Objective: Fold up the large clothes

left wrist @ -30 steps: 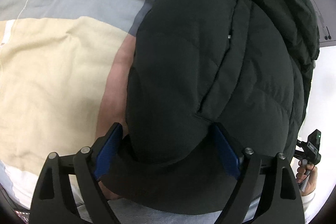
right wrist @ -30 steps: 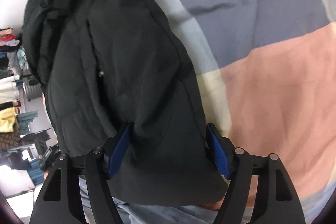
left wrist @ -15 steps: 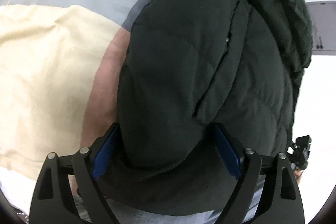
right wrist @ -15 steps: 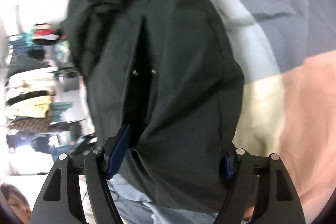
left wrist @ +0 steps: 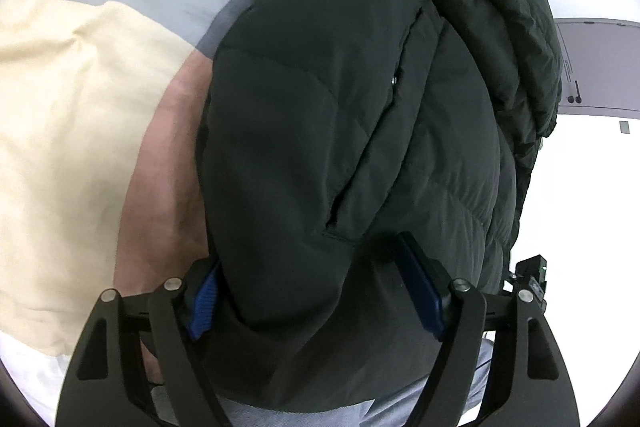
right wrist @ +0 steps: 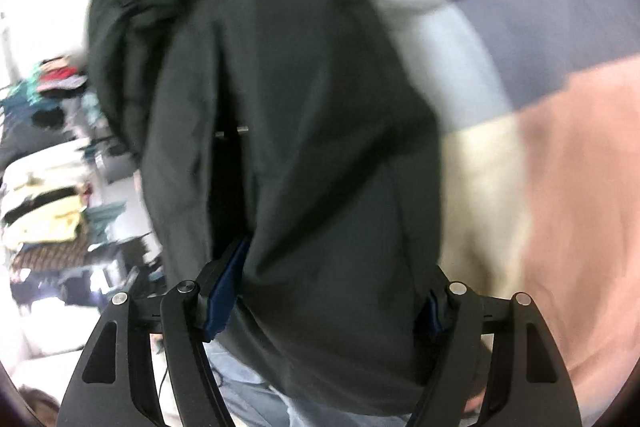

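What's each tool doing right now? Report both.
Left tool: closing on the black puffer jacket between its pads.
Right tool: clamped on the same jacket.

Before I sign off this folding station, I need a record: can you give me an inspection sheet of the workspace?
Surface: bedspread in grey, cream and pink blocks, lightly wrinkled.
Job's things: black puffer jacket, bunched, its near end between both grippers.
Clutter: nothing seen on the bedspread.
Grippers: left gripper closing around a thick jacket fold; right gripper straddles the hem, pads against the fabric.
Cables: thin dark cord below the right gripper, blurred.
Surroundings: stacked clothes in the right wrist view, blurred; white wall and grey panel in the left wrist view.
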Available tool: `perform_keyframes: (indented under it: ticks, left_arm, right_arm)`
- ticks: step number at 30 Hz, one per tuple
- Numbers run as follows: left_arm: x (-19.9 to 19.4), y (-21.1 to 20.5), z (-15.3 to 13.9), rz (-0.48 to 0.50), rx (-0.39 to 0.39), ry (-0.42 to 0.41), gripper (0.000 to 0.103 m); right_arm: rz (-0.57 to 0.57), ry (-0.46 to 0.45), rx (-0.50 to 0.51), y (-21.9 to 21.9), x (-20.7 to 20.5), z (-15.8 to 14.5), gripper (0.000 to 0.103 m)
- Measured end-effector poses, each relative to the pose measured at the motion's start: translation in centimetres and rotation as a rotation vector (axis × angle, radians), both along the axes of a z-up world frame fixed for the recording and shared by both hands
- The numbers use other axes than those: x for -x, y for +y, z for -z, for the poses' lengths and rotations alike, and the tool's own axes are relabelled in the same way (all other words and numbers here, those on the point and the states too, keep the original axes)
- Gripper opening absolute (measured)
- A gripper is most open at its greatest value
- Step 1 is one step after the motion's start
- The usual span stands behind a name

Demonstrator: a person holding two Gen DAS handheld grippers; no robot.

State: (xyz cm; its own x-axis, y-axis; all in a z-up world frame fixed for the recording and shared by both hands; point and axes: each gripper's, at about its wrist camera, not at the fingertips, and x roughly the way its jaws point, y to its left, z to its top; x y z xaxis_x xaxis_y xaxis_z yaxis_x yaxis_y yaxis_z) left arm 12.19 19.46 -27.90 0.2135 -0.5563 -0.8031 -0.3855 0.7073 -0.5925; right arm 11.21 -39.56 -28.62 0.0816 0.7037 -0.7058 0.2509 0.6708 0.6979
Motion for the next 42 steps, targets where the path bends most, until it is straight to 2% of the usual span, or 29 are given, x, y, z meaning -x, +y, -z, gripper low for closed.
perform_keyframes:
  ticks: [1, 5, 8, 12, 15, 17, 21, 23, 25, 28, 32, 36, 42]
  left_arm:
    - [-0.6, -1.5, -0.6, 0.001, 0.001, -0.002, 0.078]
    - [0.1, -0.4, -1.0, 0.004, 0.061, -0.019, 0.077]
    - [0.3, 0.2, -0.8, -0.016, 0.096, -0.028, 0.077]
    - [0.1, 0.1, -0.4, 0.0, 0.068, 0.001, 0.075]
    - [-0.2, -0.7, -0.4, 0.034, 0.051, -0.001, 0.07]
    - [-0.2, -0.8, -0.3, 0.034, 0.072, -0.012, 0.065]
    - [0.0, -1.1, -1.1, 0.036, 0.128, -0.068, 0.045]
    - [0.2, -1.1, -1.5, 0.03, 0.152, -0.097, 0.035]
    - [0.4, -0.8, -1.8, 0.012, 0.18, -0.116, 0.025]
    - [0.4, -0.5, -2.4, 0.006, 0.172, -0.141, 0.02]
    - [0.5, -0.7, -3.4, -0.009, 0.144, -0.153, 0.016]
    - [0.8, -1.3, -6.1, -0.03, 0.166, -0.208, 0.012]
    - [3.2, 0.0, -11.3, -0.089, 0.21, -0.333, 0.01]
  right_arm:
    - [0.011, -0.032, -0.028, -0.4, 0.1, -0.5, 0.072]
    - [0.076, -0.058, -0.126, -1.5, 0.0, -0.6, 0.072]
    - [0.045, -0.032, -0.063, -0.8, 0.2, -0.1, 0.073]
    - [0.009, 0.046, 0.027, 1.3, -0.7, 0.8, 0.074]
    - [-0.042, 0.03, 0.074, 2.3, -1.3, 0.4, 0.075]
    - [-0.087, -0.029, 0.064, 3.8, -1.5, -0.8, 0.073]
    - [-0.126, -0.143, -0.026, 4.6, -1.2, -2.8, 0.059]
    - [-0.115, -0.189, -0.064, 4.0, -1.0, -3.4, 0.048]
    - [-0.125, -0.24, -0.066, 4.1, -0.9, -4.3, 0.028]
    - [-0.158, -0.377, -0.022, 4.7, -0.2, -6.9, 0.014]
    - [-0.158, -0.549, -0.02, 5.9, 0.6, -10.3, 0.008]
    - [-0.153, -0.631, 0.002, 6.1, 1.1, -13.2, 0.006]
    - [-0.118, -0.744, -0.028, 6.0, 2.1, -17.2, 0.004]
